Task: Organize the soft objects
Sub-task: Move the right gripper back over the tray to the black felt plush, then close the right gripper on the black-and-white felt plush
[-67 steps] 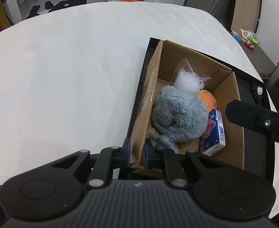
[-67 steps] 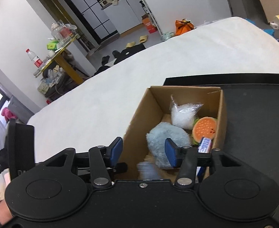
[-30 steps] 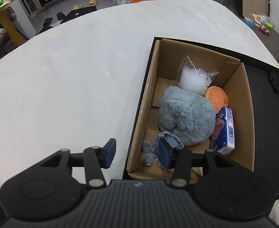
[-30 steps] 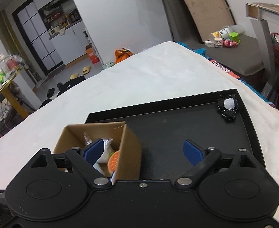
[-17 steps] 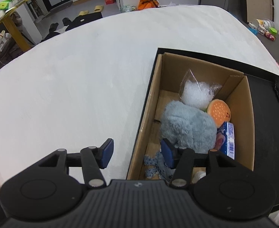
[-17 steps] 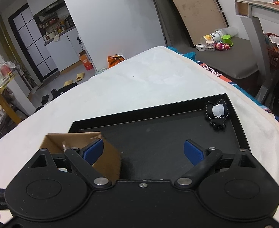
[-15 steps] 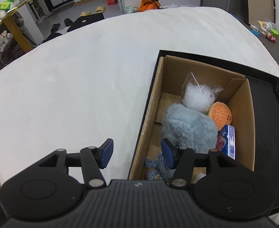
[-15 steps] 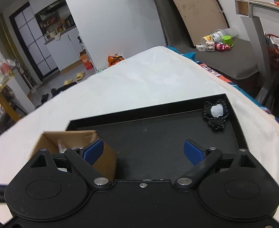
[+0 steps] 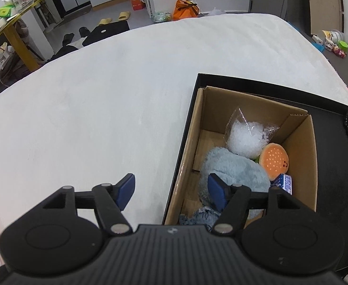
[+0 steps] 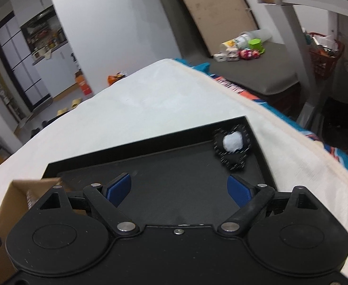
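Box [image 9: 302, 142] on tray [image 10: 174, 166] left end; heart pouch [image 10: 233, 147] far right corner.

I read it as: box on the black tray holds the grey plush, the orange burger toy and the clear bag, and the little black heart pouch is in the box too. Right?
Not quite. The black heart pouch is not in the cardboard box; the right wrist view shows it lying on the black tray, at its far corner. The grey plush, orange burger toy and clear bag are in the box.
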`<state>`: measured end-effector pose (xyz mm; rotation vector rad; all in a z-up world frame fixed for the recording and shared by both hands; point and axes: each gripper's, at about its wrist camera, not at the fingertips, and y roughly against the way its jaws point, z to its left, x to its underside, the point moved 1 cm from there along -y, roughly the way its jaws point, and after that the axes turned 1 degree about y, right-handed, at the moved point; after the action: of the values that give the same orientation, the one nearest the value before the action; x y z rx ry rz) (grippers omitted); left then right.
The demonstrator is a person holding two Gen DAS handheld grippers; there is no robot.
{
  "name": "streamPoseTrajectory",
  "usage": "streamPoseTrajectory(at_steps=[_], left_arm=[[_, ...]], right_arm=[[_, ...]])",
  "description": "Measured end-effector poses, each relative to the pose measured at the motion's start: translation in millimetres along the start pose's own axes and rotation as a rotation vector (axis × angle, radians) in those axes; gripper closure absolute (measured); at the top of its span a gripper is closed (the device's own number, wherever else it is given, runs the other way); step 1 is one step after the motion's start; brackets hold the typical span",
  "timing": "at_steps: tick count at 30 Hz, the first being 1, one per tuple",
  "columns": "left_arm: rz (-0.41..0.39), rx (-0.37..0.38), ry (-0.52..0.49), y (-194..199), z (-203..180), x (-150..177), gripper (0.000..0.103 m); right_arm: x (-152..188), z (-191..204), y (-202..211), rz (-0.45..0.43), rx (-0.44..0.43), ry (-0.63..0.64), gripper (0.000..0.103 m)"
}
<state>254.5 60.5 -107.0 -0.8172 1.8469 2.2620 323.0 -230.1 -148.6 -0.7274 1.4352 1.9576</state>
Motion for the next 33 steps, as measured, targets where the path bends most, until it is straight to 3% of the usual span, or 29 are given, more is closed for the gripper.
streamPoseTrajectory(at_steps=[8, 13, 15, 29, 33], left_arm=[[-0.016, 0.002, -0.018, -4.6, -4.9, -11.6, 0.036], [-0.023, 0.006, -0.027, -6.0, -6.5, -20.0, 0.036], [-0.016, 0.011, -0.035, -8.9, -8.1, -21.7, 0.036], [0.008, 0.000, -0.048, -27.2, -10.7, -29.4, 0.036], [0.010, -0.004, -0.042, -28.5, -8.8, -29.0, 0.036]], right_arm=[[-9.3, -18.7, -21.8, -0.017, 0.080, -0.012, 0.030], [-8.6, -19.4, -39.3, -0.016, 0.147, 0.075, 0.050], [-8.7, -20.7, -46.5, -0.017, 0.172, 0.102, 0.054], [-3.6, -26.0, -76.7, 0.034, 0.244, 0.163, 0.064], [-1.8, -23.2, -79.2, 0.039, 0.245, 0.189, 0.077]])
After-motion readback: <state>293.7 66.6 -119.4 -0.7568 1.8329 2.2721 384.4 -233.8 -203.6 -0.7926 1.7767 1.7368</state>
